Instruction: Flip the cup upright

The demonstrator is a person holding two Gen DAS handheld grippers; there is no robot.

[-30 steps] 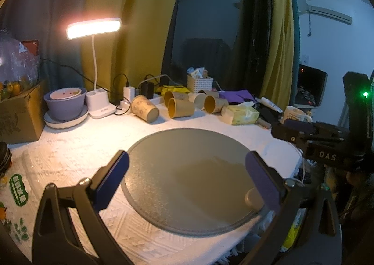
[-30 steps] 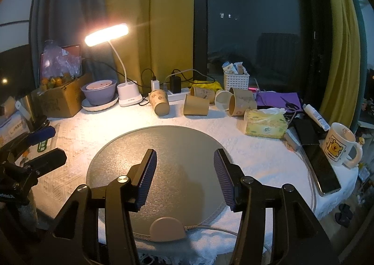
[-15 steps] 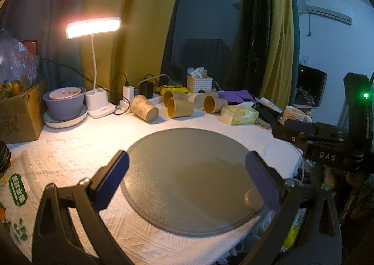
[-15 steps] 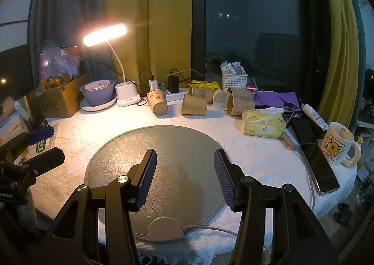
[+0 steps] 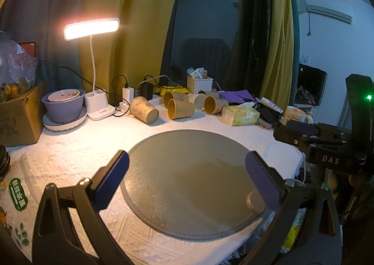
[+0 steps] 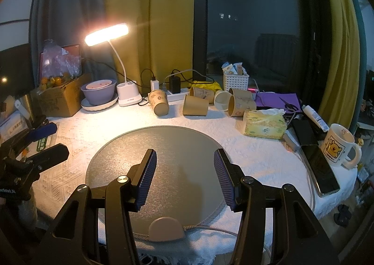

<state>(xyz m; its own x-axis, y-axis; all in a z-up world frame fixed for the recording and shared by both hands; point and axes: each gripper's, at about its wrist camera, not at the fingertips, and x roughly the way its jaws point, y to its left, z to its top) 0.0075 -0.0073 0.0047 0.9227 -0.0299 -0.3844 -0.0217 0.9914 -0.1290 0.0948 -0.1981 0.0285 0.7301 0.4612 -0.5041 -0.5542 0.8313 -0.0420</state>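
Note:
Several tan paper cups lie on their sides at the back of the table: one (image 6: 159, 103) next to the lamp base, one (image 6: 195, 105) in the middle, others (image 6: 240, 105) to the right. They also show in the left wrist view, the leftmost cup (image 5: 143, 110) and the middle cup (image 5: 181, 108) among them. My right gripper (image 6: 184, 177) is open and empty over the near part of the round grey mat (image 6: 184, 146). My left gripper (image 5: 187, 179) is open and empty over the same mat (image 5: 187, 167), well short of the cups.
A lit desk lamp (image 6: 127, 99), a purple bowl on a plate (image 6: 99, 93), a cardboard box (image 6: 62, 99), a power strip with chargers (image 6: 175, 94), a white basket (image 6: 235, 81), a tissue pack (image 6: 265, 123), a phone (image 6: 320, 167) and a white mug (image 6: 337, 146) ring the mat.
Both views have shifted very slightly; the scene sits a touch further away. Both grippers stay open and empty. No cup has moved.

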